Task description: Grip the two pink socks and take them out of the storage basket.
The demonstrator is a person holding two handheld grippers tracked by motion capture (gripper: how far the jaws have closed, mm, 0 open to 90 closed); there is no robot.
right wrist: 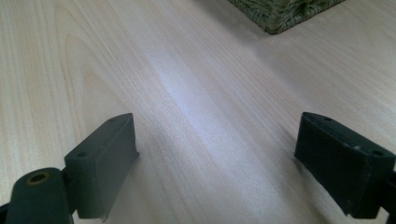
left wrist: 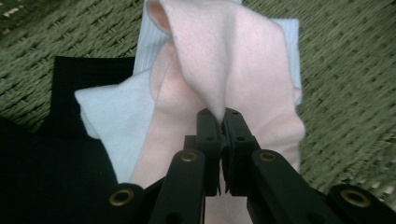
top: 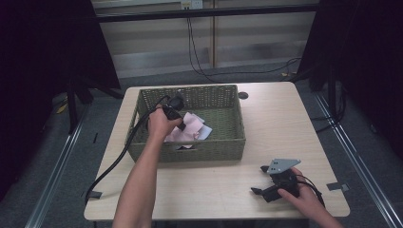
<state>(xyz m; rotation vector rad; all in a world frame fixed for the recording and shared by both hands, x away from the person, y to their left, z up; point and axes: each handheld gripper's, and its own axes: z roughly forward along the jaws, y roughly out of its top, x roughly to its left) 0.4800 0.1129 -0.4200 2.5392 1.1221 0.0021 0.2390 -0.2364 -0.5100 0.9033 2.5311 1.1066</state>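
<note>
A green woven basket (top: 216, 146) stands on the table and holds a pink cloth (top: 189, 124), a pale blue cloth (top: 205, 132) and a black cloth. My left gripper (top: 182, 126) reaches into the basket. In the left gripper view it (left wrist: 219, 119) is shut on a raised fold of the pink cloth (left wrist: 224, 60), with the pale blue cloth (left wrist: 123, 116) and black cloth (left wrist: 51, 163) lying underneath. My right gripper (top: 260, 179) rests on the table at the front right. Its jaws stand wide apart over bare wood (right wrist: 217, 135), holding nothing.
The basket's corner (right wrist: 280, 16) shows at the top of the right gripper view. The left gripper's black cable (top: 114, 161) trails over the basket's left rim and off the table's front left. A dark round hole (top: 243, 95) sits behind the basket. Black tape (top: 338, 186) marks the right edge.
</note>
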